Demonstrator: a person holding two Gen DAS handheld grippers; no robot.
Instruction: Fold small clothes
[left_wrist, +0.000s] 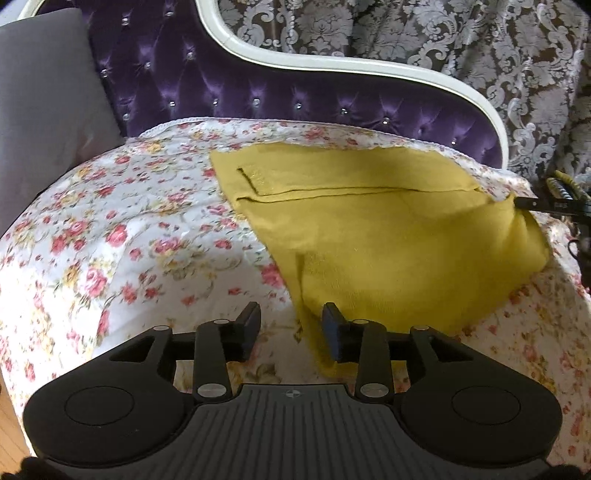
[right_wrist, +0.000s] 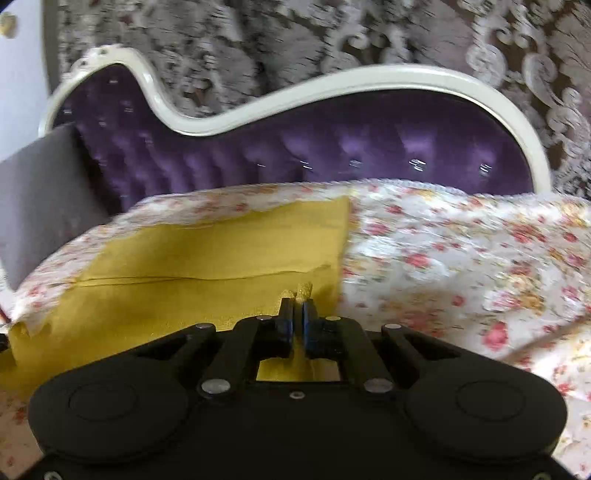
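The yellow garment (left_wrist: 388, 229) lay on the floral bedspread (left_wrist: 129, 229), toward the purple tufted headboard (left_wrist: 295, 88), and the fold looked to be under way rather than finished. A straight edge ran across the cloth parallel to the headboard, which suggested that one layer had already been laid over another, yet the side of the cloth away from the headboard was loose and bulged, with one tail drooping down toward the near edge of the bedspread. So, judging from how it lay, at least one more fold and some smoothing were left. The right gripper (right_wrist: 297, 295) had its jaws pressed together on a small raised tuft of the yellow garment (right_wrist: 184, 258), at the cloth's edge farther from the headboard and close to its right-hand border; the left wrist view showed the same black fingertip meeting the cloth's far right corner. That picture was smeared, so how much cloth sat in the pinch could not be told. The left gripper (left_wrist: 291, 325) stood with its jaws partly spread and nothing pinched between them; bare bedspread showed in the gap, while the drooping yellow tail passed just beside and partly behind its right finger (left_wrist: 334, 332). It hovered at the corner of the garment farthest from the headboard. A grey cushion (left_wrist: 44, 103) leaned against the headboard's left end, well apart from the cloth.
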